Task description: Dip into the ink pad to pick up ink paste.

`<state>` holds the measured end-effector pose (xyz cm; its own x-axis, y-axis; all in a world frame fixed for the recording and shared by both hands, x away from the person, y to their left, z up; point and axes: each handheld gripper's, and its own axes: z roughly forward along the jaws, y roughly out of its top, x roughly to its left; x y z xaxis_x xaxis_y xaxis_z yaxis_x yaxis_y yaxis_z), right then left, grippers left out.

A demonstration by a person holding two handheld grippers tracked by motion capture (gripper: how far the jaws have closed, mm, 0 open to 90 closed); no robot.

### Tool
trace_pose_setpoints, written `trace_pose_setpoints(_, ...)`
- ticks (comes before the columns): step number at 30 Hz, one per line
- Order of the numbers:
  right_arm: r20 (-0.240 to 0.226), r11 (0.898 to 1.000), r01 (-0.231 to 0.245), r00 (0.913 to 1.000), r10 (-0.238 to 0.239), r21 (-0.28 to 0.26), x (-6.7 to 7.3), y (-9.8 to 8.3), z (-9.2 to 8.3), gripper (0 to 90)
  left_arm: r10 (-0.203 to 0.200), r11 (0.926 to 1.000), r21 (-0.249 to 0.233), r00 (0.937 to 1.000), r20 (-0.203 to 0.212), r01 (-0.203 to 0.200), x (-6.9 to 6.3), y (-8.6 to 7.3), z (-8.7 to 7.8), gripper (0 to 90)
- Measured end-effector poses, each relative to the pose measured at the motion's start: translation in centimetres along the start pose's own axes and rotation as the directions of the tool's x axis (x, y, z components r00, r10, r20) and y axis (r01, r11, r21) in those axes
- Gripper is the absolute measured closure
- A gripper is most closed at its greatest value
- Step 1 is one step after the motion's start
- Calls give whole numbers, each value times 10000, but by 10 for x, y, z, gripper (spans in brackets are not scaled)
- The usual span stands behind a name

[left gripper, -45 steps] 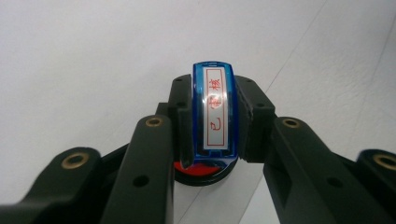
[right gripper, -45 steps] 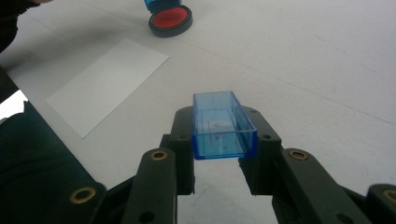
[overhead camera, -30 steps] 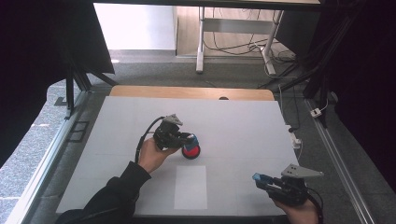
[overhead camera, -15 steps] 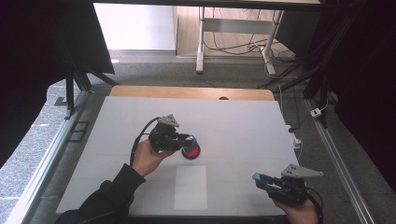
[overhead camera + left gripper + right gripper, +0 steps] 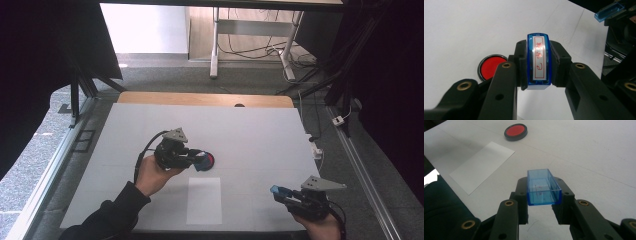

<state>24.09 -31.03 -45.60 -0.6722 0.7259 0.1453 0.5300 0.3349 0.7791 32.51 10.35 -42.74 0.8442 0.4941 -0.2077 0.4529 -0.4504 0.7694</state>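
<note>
Your left tongs (image 5: 537,67) are clamped on the blue stamp (image 5: 538,61), printing face w/ red characters turned up toward the cam, long axis running straight out between the jaws. It's held off the tabletop (image 5: 260,130), just beside the round red ink pad (image 5: 491,67), approx mid-tabletop. White paper slip (image 5: 204,200) lies near the front edge. Your right tongs (image 5: 544,197) are clamped on the clear blue cap (image 5: 543,187), open side up, long axis also pointing away from you, front-right corner.
</note>
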Motion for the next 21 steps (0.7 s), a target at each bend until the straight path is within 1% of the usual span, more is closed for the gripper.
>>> trace_pose_setpoints(8,-88,10000,34,10000,-34,-60,1,0,-1,683,76,9999,-67,9998,204,-75,-10,-8,-5,706)
trace_pose_setpoints(17,-136,10000,78,9999,-78,-13,1,0,-1,683,41,10000,-38,9988,488,-40,-16,-15,-8,706)
trace_pose_setpoints(21,-162,9999,115,9998,-115,34,1,0,-1,683,52,10000,4,9986,520,-52,-18,-18,-7,706)
